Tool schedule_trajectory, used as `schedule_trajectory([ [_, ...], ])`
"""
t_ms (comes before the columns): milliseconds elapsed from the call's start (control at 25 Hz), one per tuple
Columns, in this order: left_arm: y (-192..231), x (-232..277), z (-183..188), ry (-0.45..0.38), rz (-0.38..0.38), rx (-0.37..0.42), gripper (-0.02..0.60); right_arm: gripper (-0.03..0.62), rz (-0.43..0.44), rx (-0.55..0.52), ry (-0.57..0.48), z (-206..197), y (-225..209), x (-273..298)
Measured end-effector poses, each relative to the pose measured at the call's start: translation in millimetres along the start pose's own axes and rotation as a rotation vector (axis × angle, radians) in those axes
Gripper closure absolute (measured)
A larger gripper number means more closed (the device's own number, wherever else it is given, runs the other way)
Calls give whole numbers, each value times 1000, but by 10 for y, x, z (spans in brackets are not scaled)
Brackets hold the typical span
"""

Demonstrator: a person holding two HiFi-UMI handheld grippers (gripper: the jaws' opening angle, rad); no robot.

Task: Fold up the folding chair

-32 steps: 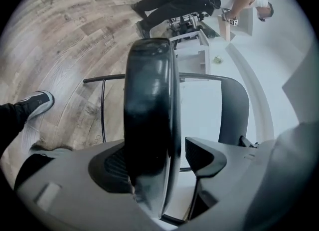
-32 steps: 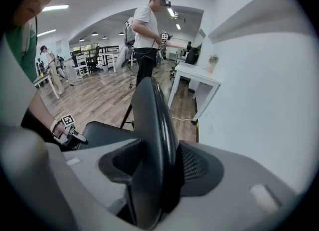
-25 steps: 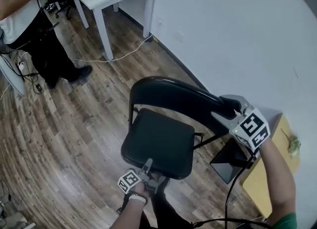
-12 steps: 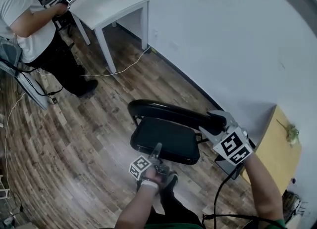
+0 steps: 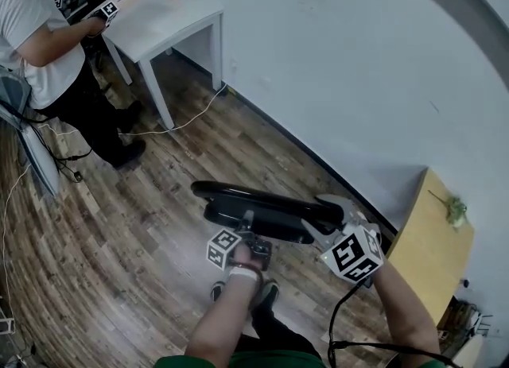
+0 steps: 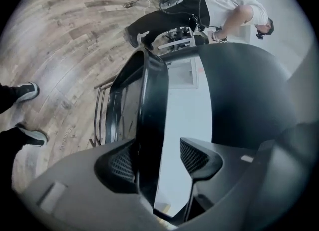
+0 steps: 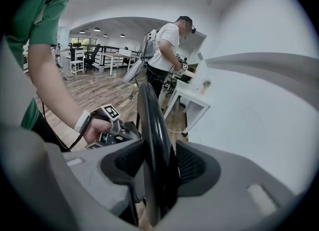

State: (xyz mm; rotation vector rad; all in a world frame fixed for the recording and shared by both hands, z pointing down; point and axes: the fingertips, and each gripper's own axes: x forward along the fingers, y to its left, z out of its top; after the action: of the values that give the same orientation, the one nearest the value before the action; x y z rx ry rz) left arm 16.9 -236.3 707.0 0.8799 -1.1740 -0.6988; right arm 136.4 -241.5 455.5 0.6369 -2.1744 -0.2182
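The black folding chair (image 5: 254, 203) stands near the white wall, its seat swung up almost flat against the backrest. My left gripper (image 5: 248, 222) is at the seat's front edge. In the left gripper view the seat edge (image 6: 149, 105) lies against one pad of the left gripper (image 6: 159, 160), with a gap to the other pad; the jaws have just been closing. My right gripper (image 5: 320, 214) is shut on the backrest's right end. In the right gripper view the backrest rim (image 7: 149, 120) runs between both pads of the right gripper (image 7: 159, 165).
A white table (image 5: 159, 25) stands at the back left, with a person (image 5: 40, 48) beside it. A white cable (image 5: 183, 124) trails over the wooden floor. A light wooden cabinet (image 5: 429, 239) is at my right. My shoes (image 5: 266, 291) are just below the chair.
The seat has swung up from lying flat to nearly against the backrest. Both grippers have risen with the chair.
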Motion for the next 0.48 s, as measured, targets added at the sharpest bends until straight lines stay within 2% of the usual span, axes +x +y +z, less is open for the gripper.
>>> schedule_trajectory([
  [120,-110,154,26,-21,22,-18,371,396,-4,-3,4,1,25,-11],
  [160,-148,204,33,-23,25,-17,377,396,-6,-4,4,1,24,-11],
  [400,-312,385,40,-23,37,-24,375,396,-37,2,-4,8,-211,58],
  [480,-387,437,15,-15,22,-16,337,396,-38,-1,-10,-10,-289,69],
])
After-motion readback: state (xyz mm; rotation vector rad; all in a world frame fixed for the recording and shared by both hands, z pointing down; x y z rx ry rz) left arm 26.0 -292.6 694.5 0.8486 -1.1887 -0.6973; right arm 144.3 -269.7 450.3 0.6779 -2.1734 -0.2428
